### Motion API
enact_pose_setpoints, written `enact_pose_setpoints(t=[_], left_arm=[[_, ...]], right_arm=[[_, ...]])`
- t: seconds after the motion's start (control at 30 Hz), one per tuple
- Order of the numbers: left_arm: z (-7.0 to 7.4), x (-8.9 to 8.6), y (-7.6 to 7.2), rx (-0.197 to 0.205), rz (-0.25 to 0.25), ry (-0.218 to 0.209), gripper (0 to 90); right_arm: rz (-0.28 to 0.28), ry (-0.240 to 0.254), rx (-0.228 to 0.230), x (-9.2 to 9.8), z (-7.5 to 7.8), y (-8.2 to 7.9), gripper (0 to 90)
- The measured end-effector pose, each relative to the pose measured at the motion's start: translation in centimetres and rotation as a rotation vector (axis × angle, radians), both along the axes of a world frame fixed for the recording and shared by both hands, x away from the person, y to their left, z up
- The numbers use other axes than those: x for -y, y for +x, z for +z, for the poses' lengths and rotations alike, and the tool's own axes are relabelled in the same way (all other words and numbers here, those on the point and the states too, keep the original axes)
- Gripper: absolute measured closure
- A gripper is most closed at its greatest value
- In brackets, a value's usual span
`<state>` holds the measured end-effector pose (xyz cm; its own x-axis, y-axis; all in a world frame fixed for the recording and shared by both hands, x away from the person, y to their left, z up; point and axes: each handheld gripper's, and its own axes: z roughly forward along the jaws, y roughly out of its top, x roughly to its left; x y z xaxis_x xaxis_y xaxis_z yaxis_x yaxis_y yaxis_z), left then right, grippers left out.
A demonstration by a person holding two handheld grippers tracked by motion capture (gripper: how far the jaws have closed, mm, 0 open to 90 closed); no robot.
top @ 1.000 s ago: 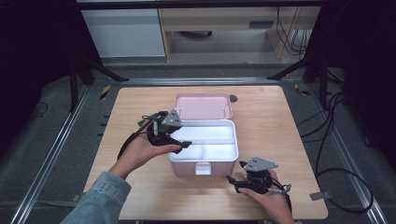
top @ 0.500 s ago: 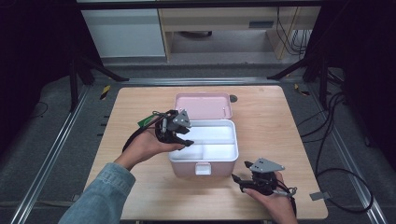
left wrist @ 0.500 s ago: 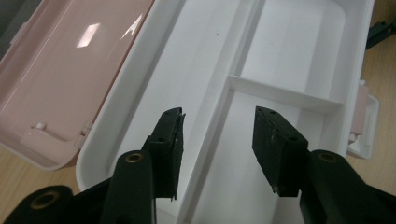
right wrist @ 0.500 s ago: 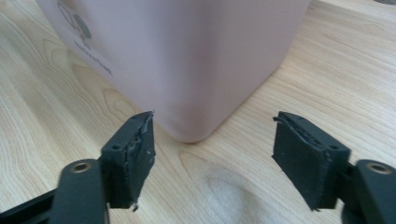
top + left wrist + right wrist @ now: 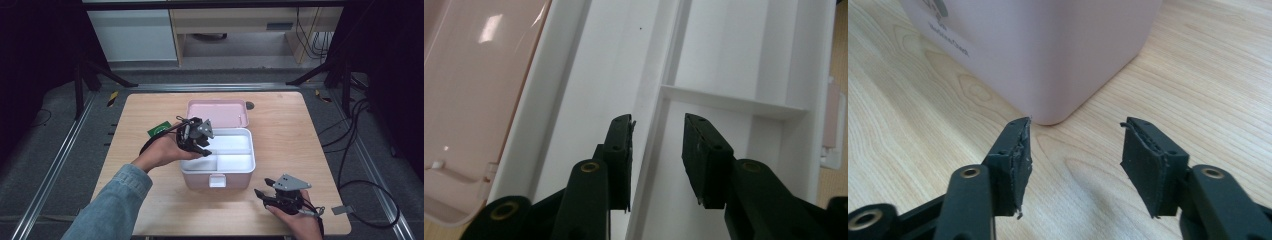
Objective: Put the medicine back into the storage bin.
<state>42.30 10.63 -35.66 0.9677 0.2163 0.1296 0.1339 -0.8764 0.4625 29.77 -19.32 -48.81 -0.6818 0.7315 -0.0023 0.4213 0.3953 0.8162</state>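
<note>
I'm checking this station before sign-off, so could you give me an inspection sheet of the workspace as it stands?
Surface: wooden table, bare wood around the box.
Job's things: pink box open, lid back, white divided tray inside.
Clutter: green card left of the box.
Grippers: left gripper over the tray, jaws just closing astride a divider wall, not yet pressing; right gripper on the table facing the box's corner, jaws just closing, nothing between.
Cables: black cables on the floor, right.
Surroundings: metal rails, cabinets behind.

Box (image 5: 218, 172) sits mid-surface (image 5: 310, 135), lid (image 5: 217, 112) open behind it. Left gripper (image 5: 199, 145) over the box's left compartments; right gripper (image 5: 263, 194) on the surface near its front-right corner. Card (image 5: 160, 131) left of lid.
</note>
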Motion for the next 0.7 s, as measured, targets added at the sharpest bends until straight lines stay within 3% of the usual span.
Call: enact_pose_setpoints(t=[0.2, 0.7], left_arm=[[-0.5, 0.9, 0.6, -0.019, -0.029, 0.044, 68.2], [-1.1, 1.9, 1.5, -0.065, -0.072, 0.085, 75.7]], right_arm=[[-0.003, 0.004, 0.001, 0.5, 0.0, -0.3, 50.7], [0.015, 0.002, 0.004, 0.6, 0.0, -0.3, 54.3]])
